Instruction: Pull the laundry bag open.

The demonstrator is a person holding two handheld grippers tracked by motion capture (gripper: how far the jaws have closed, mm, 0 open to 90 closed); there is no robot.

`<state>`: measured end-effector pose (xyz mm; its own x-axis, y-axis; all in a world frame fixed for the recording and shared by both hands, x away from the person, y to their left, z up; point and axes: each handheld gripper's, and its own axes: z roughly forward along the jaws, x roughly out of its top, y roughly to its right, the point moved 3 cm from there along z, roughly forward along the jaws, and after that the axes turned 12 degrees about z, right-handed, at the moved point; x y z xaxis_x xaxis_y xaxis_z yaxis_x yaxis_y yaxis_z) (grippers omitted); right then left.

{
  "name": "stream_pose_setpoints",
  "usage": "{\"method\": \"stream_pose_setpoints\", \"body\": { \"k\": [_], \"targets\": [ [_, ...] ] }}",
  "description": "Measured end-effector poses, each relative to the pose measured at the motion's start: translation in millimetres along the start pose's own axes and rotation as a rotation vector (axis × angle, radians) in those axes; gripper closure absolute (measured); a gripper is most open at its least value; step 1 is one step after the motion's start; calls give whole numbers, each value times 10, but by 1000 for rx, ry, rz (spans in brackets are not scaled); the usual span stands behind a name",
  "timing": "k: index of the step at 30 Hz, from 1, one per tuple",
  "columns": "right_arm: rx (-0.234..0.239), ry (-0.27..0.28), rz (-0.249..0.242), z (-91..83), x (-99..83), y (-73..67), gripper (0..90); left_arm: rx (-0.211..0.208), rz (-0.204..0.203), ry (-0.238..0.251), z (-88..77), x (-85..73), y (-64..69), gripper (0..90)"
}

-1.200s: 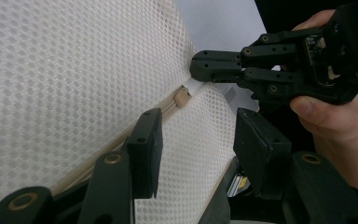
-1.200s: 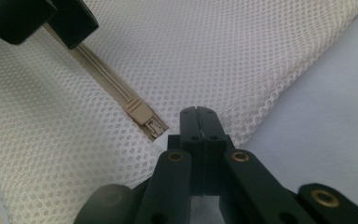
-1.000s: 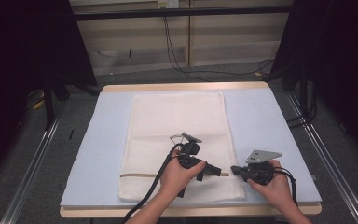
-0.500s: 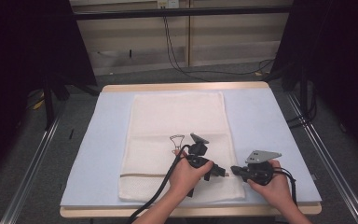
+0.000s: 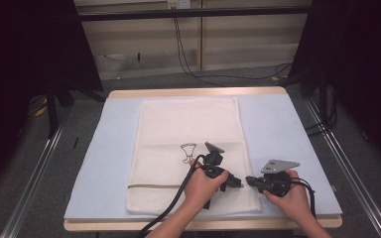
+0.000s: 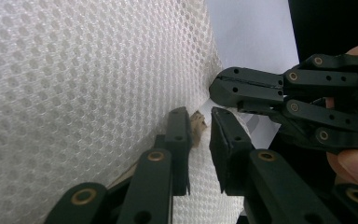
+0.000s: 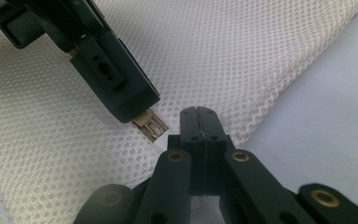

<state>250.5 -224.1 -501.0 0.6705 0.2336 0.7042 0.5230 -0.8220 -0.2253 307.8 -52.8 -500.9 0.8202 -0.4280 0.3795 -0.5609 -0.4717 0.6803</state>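
High view: a white mesh laundry bag (image 5: 188, 153) lies flat along the middle of a pale blue table mat (image 5: 283, 129), its near short edge at six o'clock. Both hands work at the bag's near right corner, around five o'clock. The left gripper (image 5: 234, 181) points toward three o'clock; the right gripper (image 5: 251, 180) points back at it toward nine o'clock, so the tips nearly meet at the bag's right edge.

Left gripper view: the left gripper (image 6: 199, 135) has just been closing its jaws, and a small beige zipper pull (image 6: 197, 125) sits between them. A narrow gap shows beside the pull, so the pads do not seem to be pressing on it yet. At two o'clock the right gripper (image 6: 214, 88) is clamped on the bag's edge.

Right gripper view: the right gripper (image 7: 198, 112) has its jaws pressed together, pinching the mesh edge. At ten o'clock the zipper pull (image 7: 150, 125) juts from the tips of the left gripper (image 7: 137, 111).

The step in hand looks like taking hold of the zipper pull while the other tool anchors the corner. The next move probably calls for finishing the squeeze on the tab, then drawing it along the bag's edge away from the anchored corner, with the right gripper holding the mesh taut.
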Motion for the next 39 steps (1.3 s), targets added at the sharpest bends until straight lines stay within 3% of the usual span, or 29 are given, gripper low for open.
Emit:
{"method": "stream_pose_setpoints", "body": {
  "k": [9, 23, 24, 39],
  "targets": [
    [-3, 0, -5, 1, 1, -2, 900, -14, -29, 3, 42, 4, -14, 865],
    [-22, -13, -17, 5, 9, -25, 900, -23, -29, 1, -70, -14, -44, 873],
    [-23, -16, -18, 4, 11, -28, 900, -9, -21, 0, -102, -19, -41, 873],
    [-11, -12, -8, 5, 9, -10, 900, -20, -12, 11, -261, -59, -106, 873]
  ]
}}
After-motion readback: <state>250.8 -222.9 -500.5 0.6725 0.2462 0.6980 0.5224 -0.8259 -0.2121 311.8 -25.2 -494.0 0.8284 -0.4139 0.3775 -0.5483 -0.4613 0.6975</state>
